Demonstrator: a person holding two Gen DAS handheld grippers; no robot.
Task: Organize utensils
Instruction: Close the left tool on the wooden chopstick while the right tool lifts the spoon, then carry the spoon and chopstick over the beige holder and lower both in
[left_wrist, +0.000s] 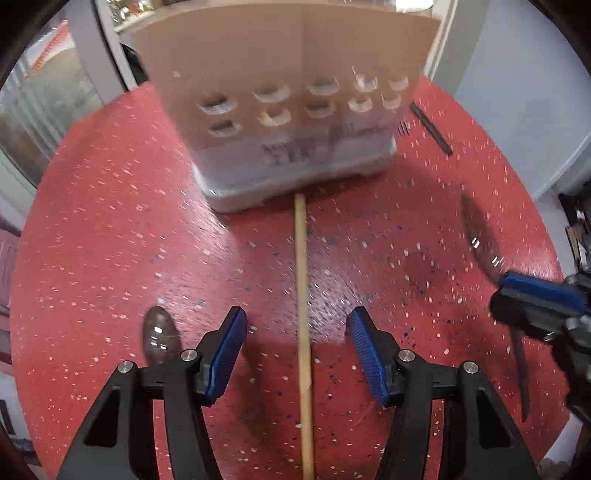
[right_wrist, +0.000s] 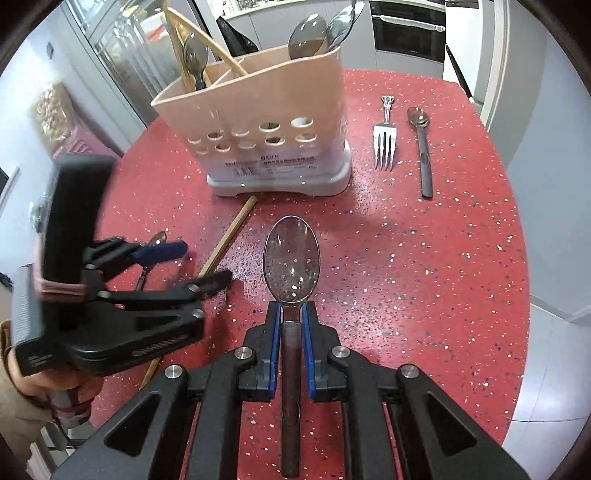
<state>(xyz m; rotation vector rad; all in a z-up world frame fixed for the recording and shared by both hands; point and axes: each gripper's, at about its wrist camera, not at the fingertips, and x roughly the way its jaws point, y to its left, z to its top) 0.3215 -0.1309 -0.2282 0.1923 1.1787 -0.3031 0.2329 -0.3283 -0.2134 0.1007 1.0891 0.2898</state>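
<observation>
Utensils are the job, and the right gripper is clamped on the dark handle of a clear-bowled spoon, bowl pointing ahead toward the beige caddy on the red table; the grip sits close behind the bowl with the long handle trailing back, so the spoon could pivot in the pads and catch the caddy's rim; the left gripper stands apart and empty, straddling a wooden chopstick whose far end reaches the caddy's base; closing off-centre could roll the stick away; another spoon lies just beside its left finger; a fork and a dark spoon wait right of the caddy; both hands work near each other, so a clash looks possible
</observation>
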